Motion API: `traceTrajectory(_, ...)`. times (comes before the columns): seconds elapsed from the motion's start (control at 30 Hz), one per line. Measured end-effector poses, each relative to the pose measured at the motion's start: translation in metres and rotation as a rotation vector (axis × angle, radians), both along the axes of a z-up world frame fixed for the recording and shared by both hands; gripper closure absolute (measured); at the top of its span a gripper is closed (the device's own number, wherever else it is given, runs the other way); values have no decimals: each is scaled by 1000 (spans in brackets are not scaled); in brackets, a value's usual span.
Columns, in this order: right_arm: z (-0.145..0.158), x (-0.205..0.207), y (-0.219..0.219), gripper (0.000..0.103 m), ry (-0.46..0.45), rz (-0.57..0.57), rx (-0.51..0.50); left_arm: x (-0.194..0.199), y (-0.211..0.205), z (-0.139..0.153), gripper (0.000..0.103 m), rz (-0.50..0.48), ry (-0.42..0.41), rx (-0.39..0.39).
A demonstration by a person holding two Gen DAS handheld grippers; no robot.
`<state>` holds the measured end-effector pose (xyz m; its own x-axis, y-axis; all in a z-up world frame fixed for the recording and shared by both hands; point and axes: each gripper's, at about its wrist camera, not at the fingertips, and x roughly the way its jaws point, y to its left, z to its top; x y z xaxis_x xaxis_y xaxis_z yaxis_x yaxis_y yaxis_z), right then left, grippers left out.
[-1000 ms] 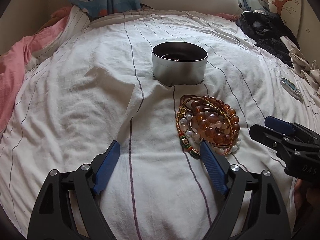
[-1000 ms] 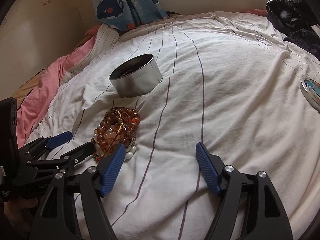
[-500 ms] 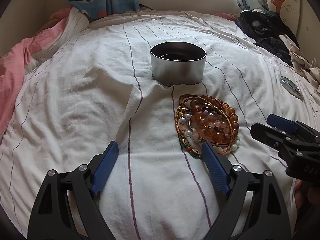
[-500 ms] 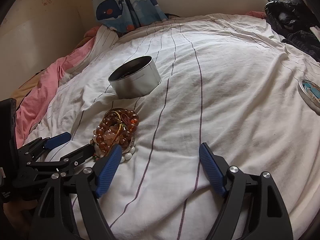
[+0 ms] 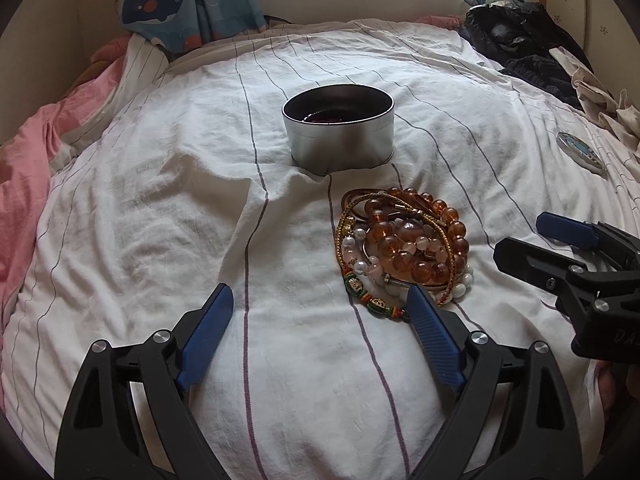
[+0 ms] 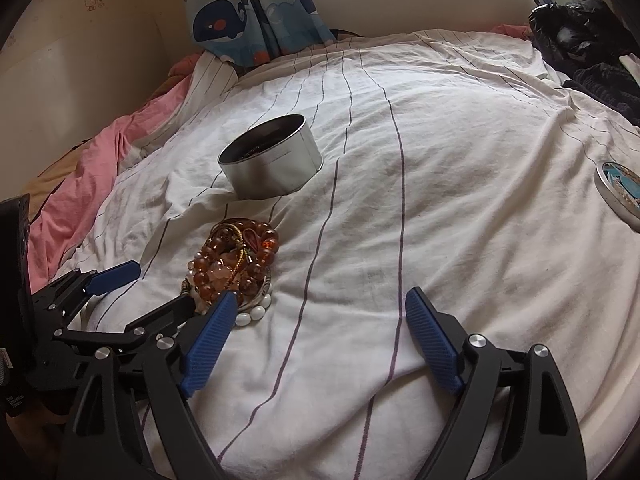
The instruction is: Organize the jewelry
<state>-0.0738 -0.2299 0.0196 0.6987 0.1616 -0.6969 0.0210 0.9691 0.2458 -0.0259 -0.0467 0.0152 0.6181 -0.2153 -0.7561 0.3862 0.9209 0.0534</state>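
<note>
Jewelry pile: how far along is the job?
Early. Done: the tin sits open with something dark inside, lid set aside. In hand: nothing; left tongs and right tongs, jaws just opening, are empty. Left: the whole bracelet pile lies on the sheet.

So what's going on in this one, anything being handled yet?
Not yet. A person holds two grippers over a bed with a striped white sheet. A pile of beaded bracelets lies beside an open round metal tin, apart from it. The left gripper and right gripper are both empty; their jaws have just been opening wider. One left finger's tip lies at the pile's near edge. The tin's lid lies off to the right.
</note>
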Motion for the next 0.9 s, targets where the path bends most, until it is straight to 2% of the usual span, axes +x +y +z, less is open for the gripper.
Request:
traceTrajectory(0.1, 0, 0, 0, 20, -2, 0, -1, 4, 8, 0, 18, 76, 9, 18)
traceTrajectory(0.2, 0, 0, 0, 20, -1, -1, -1, 4, 29, 2, 21, 160, 20, -6)
traceTrajectory(0.3, 0, 0, 0, 20, 0, -2, -2, -2, 40, 12, 22, 193, -29, -27)
traceTrajectory(0.37, 0, 0, 1, 20, 2, -4, -3, -7, 37, 20, 22, 163, -78, -49)
traceTrajectory(0.43, 0, 0, 1, 20, 5, -7, -2, -11, 27, 24, 22, 82, -95, -89)
traceTrajectory(0.5, 0, 1, 1, 19, 5, -7, -1, -11, 11, 22, 22, 5, -84, -86)
traceTrajectory(0.53, 0, 1, 1, 20, 5, -7, 1, -9, 4, 20, 25, -20, -78, -73)
traceTrajectory(0.67, -1, 2, -8, 20, 6, -39, 43, 4, -3, 18, 26, -61, -25, -120)
traceTrajectory(0.9, 0, 1, -14, 20, -16, -64, 75, 17, -29, 13, 26, -147, -9, -34)
